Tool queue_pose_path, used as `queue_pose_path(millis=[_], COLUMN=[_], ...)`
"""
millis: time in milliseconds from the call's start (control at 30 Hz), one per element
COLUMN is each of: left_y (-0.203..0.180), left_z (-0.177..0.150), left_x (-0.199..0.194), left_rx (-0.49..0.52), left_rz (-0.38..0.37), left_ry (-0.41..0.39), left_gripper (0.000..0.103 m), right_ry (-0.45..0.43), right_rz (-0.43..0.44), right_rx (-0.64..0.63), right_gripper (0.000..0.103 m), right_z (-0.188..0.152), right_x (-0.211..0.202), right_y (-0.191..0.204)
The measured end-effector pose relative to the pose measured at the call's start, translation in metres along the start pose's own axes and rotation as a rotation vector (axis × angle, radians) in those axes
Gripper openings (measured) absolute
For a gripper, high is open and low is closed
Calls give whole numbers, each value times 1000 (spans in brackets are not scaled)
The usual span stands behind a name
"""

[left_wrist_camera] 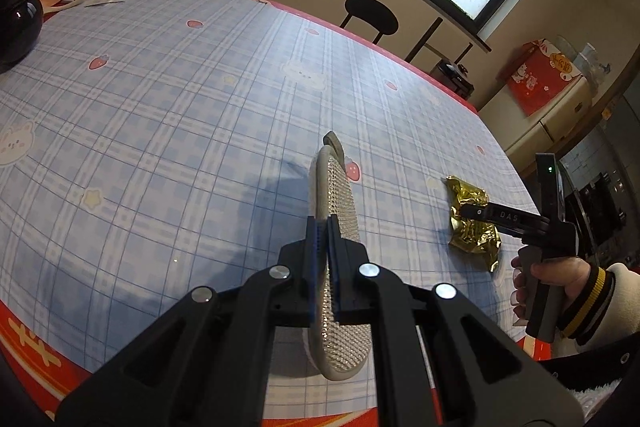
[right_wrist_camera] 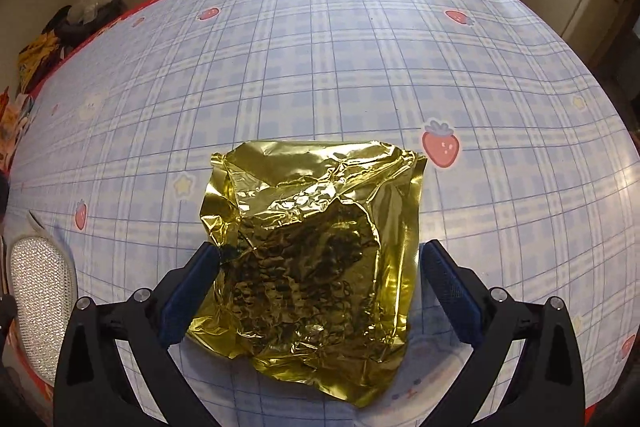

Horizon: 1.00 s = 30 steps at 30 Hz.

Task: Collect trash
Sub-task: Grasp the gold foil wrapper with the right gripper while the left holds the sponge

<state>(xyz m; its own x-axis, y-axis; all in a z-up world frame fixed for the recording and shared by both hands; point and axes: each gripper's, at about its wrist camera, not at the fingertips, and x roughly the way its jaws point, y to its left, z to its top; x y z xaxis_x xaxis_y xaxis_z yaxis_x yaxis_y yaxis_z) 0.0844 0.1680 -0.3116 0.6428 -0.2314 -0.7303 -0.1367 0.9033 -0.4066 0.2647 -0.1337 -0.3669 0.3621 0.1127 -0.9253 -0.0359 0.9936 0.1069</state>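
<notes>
Blue plaid strawberry-print tablecloth. Left gripper pitched down, clamped on grey-rimmed oval mesh scrubber. Right gripper steeply down, jaws wide, straddling crumpled gold foil wrapper flat on cloth.

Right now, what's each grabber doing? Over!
Left gripper shut on mesh pad. Right gripper open around gold wrapper, flat on tablecloth. Nothing in the way.
</notes>
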Motion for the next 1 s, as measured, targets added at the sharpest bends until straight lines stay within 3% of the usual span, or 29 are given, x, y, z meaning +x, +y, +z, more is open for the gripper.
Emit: queue_pose_path(millis=[367,433,600,1000], left_y=[1,1,0,-23], left_z=[1,3,11,25], left_x=[-5,-8,-13,-20], left_rx=[-6,-3,3,32], left_rz=[-7,-8,-15,-49], left_ry=[-16,-25,-44,-66], left_gripper=[9,9,9,9], right_ry=[29,32,2,-109], right_rz=[-19,-6,59,142], right_rx=[-67,-61,-69,-113], right_gripper=[98,91,80,77], right_z=[-2,-2,-4,-3], right_x=[-1,-4,-20,-81], right_y=[12,10,9,2])
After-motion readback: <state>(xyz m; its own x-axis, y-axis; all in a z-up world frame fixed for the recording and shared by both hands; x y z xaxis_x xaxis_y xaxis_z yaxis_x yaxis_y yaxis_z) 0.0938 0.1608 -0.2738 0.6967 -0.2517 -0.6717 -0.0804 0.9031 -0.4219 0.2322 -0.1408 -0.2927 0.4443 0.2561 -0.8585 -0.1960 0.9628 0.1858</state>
